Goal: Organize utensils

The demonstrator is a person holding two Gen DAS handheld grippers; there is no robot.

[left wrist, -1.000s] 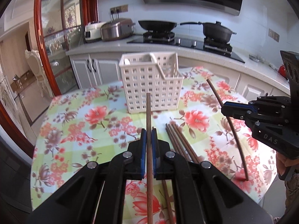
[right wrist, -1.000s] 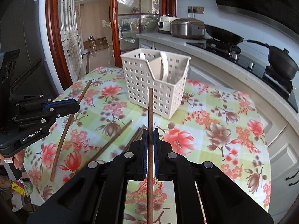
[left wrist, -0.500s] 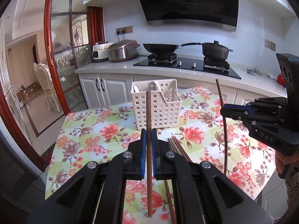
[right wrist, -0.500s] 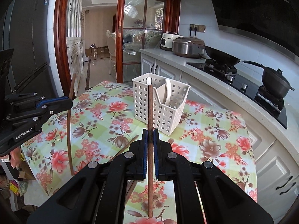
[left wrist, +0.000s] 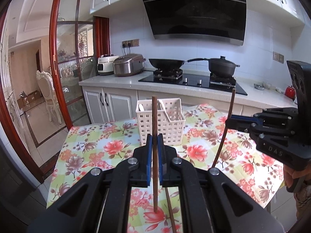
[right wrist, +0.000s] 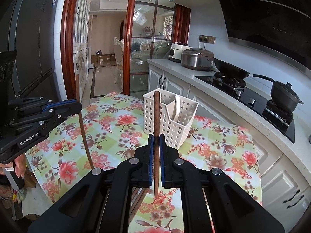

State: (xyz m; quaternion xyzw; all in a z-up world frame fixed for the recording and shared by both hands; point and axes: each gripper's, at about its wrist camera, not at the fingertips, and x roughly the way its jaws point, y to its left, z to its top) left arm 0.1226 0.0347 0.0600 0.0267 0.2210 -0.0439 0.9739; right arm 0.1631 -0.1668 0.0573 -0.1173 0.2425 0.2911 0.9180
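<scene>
Each claw holds one brown chopstick. The left chopstick [left wrist: 155, 136] is thin, hard and very light, and it looks smooth, so it could slip or swing if squeezed near one end. It is pinched near its middle, which is a good spot to keep it steady. It stands almost straight up, one end high and the other hanging above the tabletop [left wrist: 93, 147]. The left claw [left wrist: 155, 151] is shut tight on it.

The right chopstick [right wrist: 156, 128] is held the same way, near its middle, standing up, with the right claw [right wrist: 156, 155] closed on it. In the left view it looks a little bent, but that is likely just the lens.

Both sticks are up in the air, in front of the white basket [left wrist: 171, 122], not yet over it. A white spoon [right wrist: 177, 106] already sits inside. More chopsticks [left wrist: 171, 209] lie below on the flowered cloth.
</scene>
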